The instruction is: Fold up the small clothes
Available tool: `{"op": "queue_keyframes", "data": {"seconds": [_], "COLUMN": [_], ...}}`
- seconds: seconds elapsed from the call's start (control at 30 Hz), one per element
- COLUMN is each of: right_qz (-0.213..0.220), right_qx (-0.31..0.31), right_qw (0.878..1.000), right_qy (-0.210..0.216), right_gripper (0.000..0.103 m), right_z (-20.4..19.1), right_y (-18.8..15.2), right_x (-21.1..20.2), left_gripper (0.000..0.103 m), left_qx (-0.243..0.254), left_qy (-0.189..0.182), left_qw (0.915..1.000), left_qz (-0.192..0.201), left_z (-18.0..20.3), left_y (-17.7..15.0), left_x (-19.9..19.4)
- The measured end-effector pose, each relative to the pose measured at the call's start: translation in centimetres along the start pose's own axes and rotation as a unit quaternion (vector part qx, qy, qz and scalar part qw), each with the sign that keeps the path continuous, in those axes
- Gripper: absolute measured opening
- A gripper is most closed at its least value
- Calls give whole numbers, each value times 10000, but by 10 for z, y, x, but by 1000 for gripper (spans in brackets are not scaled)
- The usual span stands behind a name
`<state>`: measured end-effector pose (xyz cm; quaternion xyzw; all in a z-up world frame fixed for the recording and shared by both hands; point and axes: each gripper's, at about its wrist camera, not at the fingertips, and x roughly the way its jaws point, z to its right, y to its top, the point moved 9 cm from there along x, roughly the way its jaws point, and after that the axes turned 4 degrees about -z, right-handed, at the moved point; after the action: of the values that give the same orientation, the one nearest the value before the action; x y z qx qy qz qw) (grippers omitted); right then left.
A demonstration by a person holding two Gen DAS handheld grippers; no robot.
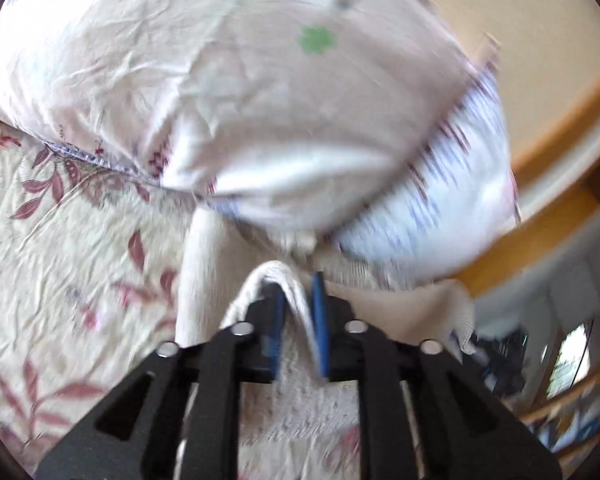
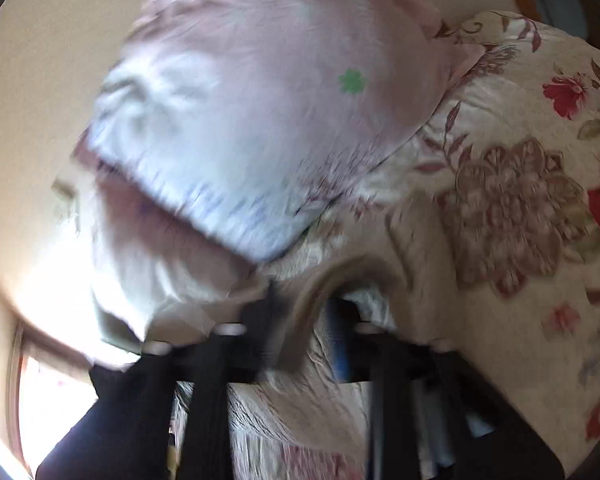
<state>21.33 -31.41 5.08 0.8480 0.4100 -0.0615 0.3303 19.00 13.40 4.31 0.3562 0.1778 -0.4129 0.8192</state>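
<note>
A small cream garment (image 1: 204,276) hangs from my left gripper (image 1: 298,312), whose blue-padded fingers (image 1: 320,320) are shut on a white ribbed edge of it above the bed. In the right wrist view, my right gripper (image 2: 308,328) is shut on a beige fold of the same garment (image 2: 356,276). The right view is blurred by motion. Both grippers hold the cloth lifted, close to a pink pillow (image 1: 228,80) with a green clover print (image 1: 317,40).
A floral bedspread (image 1: 60,280) covers the bed below; it also shows in the right wrist view (image 2: 520,208). The pink pillow (image 2: 260,92) lies against a cream wall (image 2: 32,100). A wooden headboard rail (image 1: 568,120) runs at the right. Shelves (image 1: 572,400) stand lower right.
</note>
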Motion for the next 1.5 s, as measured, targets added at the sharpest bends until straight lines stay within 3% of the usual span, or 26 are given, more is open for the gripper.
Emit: {"op": "queue_keyframes", "data": {"seconds": [0.03, 0.07, 0.13, 0.17, 0.27, 0.37, 0.5, 0.57, 0.6, 0.63, 0.7, 0.8, 0.93, 1.03, 1.1, 1.2, 1.27, 1.3, 1.37, 1.5], "right_qz": [56, 93, -46, -144, -304, -302, -367, -459, -486, -506, -521, -387, 13, 209, 260, 133, -15, -58, -264, -746], "right_qx": [164, 312, 284, 109, 3, 338, 242, 132, 96, 71, 91, 183, 149, 266, 374, 457, 545, 558, 657, 1043], "right_qw": [9998, 9994, 9996, 9995, 9973, 9977, 9979, 9977, 9976, 9975, 9973, 9975, 9972, 9965, 9962, 9959, 9963, 9964, 9958, 9915], "right_qy": [-93, -118, -83, -270, -665, -497, -469, -471, -476, -485, -514, -564, -732, -759, -743, -768, -665, -641, -573, -206], "right_gripper": [81, 83, 83, 83, 83, 83, 83, 83, 83, 83, 83, 83, 83, 83, 83, 83, 83, 84, 86, 86], "right_z": [5, 8, 13, 17, 36, 50, 40, 36, 37, 38, 43, 53, 65, 77, 85, 94, 96, 97, 103, 109], "right_y": [3, 2, -11, -20, -35, -38, -33, -37, -37, -37, -37, -28, -10, 2, 7, 12, 12, 13, 12, 8], "right_x": [4, 7, 6, 6, 7, 2, 7, 8, 8, 6, 3, -14, -44, -57, -59, -57, -55, -54, -48, -23], "left_gripper": [46, 55, 58, 60, 60, 60, 60, 45, 25, 18, 15, 13, 12, 12, 15, 21, 23, 35, 50, 55], "left_qx": [-230, -465, -679, -717, -866, -924, -614, -612, -703, -838, -1151, -1073, -721, -536, -551, -708, -919, -884, -833, -267], "left_qy": [145, 408, 428, 376, 471, 262, 441, 543, 620, 580, 415, -143, -1322, -2168, -2529, -2869, -3186, -3106, -2620, -1365], "left_qw": [9996, 9981, 9967, 9964, 9933, 9918, 9921, 9933, 9925, 9913, 9896, 9919, 9847, 9653, 9500, 9263, 9133, 9197, 9410, 9729], "left_qz": [-5, -11, -149, -259, -599, -842, -1002, -821, -789, -827, -754, -671, -876, -1351, -1749, -2339, -2367, -2233, -1976, -1847], "left_z": [-10, -23, -42, -52, -79, -80, -69, -69, -73, -75, -69, -29, 78, 174, 223, 267, 268, 258, 227, 171], "left_y": [7, 10, 0, -10, -28, -35, -38, -34, -32, -33, -31, -29, -25, -40, -57, -84, -86, -81, -69, -62], "left_x": [6, 12, 7, 4, 15, 33, 64, 73, 77, 81, 89, 82, 95, 144, 184, 227, 225, 221, 216, 215]}}
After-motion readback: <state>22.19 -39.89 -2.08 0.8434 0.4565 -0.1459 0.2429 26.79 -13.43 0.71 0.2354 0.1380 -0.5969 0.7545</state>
